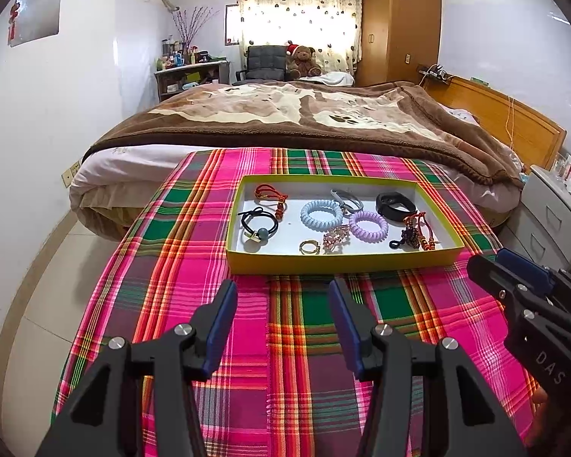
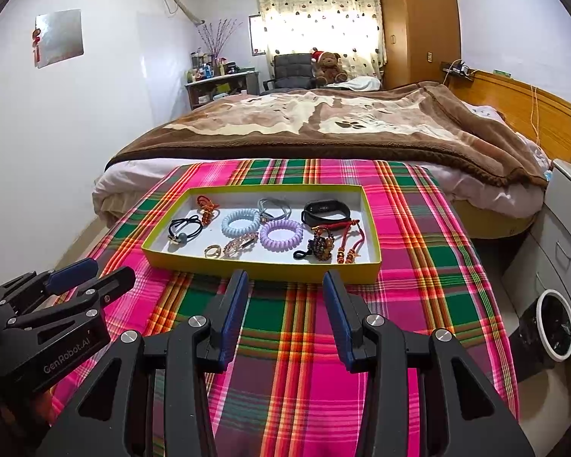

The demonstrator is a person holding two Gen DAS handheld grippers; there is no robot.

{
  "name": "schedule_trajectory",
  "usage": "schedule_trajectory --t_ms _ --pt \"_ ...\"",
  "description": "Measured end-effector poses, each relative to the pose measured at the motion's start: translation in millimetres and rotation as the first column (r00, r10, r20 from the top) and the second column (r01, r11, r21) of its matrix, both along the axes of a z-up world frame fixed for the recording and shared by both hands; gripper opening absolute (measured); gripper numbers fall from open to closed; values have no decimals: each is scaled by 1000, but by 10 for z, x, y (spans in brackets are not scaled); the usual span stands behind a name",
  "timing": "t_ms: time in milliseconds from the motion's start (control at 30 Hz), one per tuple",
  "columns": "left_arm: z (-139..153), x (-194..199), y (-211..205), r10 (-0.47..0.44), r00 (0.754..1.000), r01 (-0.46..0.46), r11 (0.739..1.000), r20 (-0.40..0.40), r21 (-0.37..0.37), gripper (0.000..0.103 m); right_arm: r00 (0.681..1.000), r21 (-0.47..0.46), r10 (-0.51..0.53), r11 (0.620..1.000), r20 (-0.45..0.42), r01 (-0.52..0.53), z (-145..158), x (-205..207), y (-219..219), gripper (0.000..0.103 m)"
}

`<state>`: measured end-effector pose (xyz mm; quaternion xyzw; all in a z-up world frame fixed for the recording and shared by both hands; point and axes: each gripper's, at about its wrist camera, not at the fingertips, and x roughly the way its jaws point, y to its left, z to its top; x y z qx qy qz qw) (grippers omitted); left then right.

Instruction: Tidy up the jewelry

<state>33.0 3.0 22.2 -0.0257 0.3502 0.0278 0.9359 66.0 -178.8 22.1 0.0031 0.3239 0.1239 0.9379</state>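
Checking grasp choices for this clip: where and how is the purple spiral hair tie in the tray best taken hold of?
Probably from above, pinching one side of the purple spiral hair tie's ring. It lies flat in the tray, its near-right arc least crowded, so one finger can drop into its open centre.

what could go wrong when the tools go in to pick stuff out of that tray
1. The beaded bracelet and red cord bracelet lie tangled, so lifting one may drag the other.
2. The gold ring lies flat beside the pink bracelet; wide pads may slip.
3. The tray could slide on the cloth.
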Motion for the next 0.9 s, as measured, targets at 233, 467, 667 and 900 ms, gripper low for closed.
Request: schedule_trajectory --t_ms 233,467,667,900 --pt "4 -15 8 2 1000 -2 1000 1 0 52 1000 -5 3 1000 -3 -3 1 -9 2 42" --pt "-1 -10 -27 -2 1000 2 1000 -3 5 52 1000 1 -3 1000 -4 3 2 -7 1 42" --pt "7 -6 -34 -3 1000 3 1000 0 6 52 1000 -3 -2 1000 -5 2 -1 -5 6 42" --pt "3 -6 -45 -3 1000 3 1000 -6 5 52 1000 -2 -2 1000 -8 2 -11 -3 20 42"
